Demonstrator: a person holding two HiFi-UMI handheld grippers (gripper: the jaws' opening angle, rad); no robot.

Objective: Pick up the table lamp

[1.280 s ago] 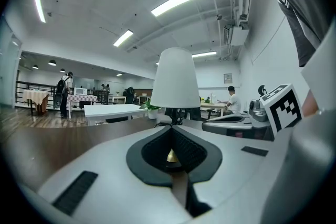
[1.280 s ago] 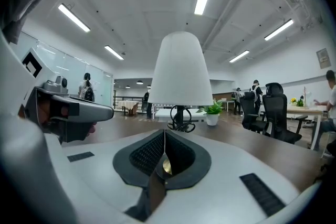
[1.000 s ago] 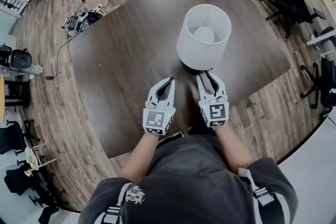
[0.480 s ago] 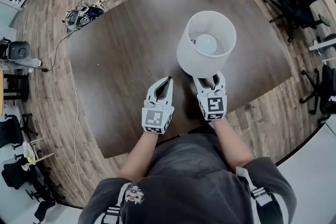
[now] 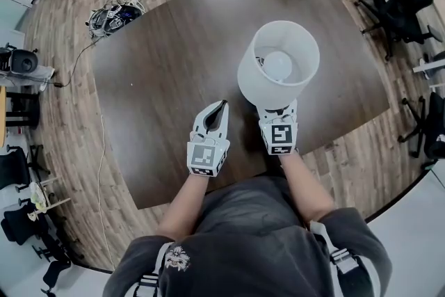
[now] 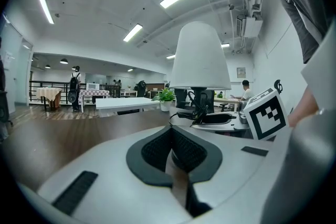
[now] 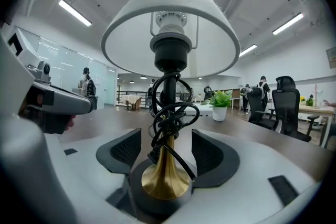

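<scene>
So far: dark table (image 5: 160, 80) is noted across mid-frame of the head view, with the table lamp (image 5: 278, 73) stood on it centre-right, not yet lifted. Right gripper (image 7: 167, 147) jaws are being opened, the lamp's brass stem (image 7: 166, 173) bracketed between them, untouched by the pads. Left gripper (image 5: 217, 113) is seen closed and empty. Clamping and lifting are left.

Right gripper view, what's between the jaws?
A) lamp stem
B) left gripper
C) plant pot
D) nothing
A: the brass lamp stem, with the cord wound round it, stands between the pads of the right gripper. The jaws are opening, with a gap to the stem on each side.
</scene>
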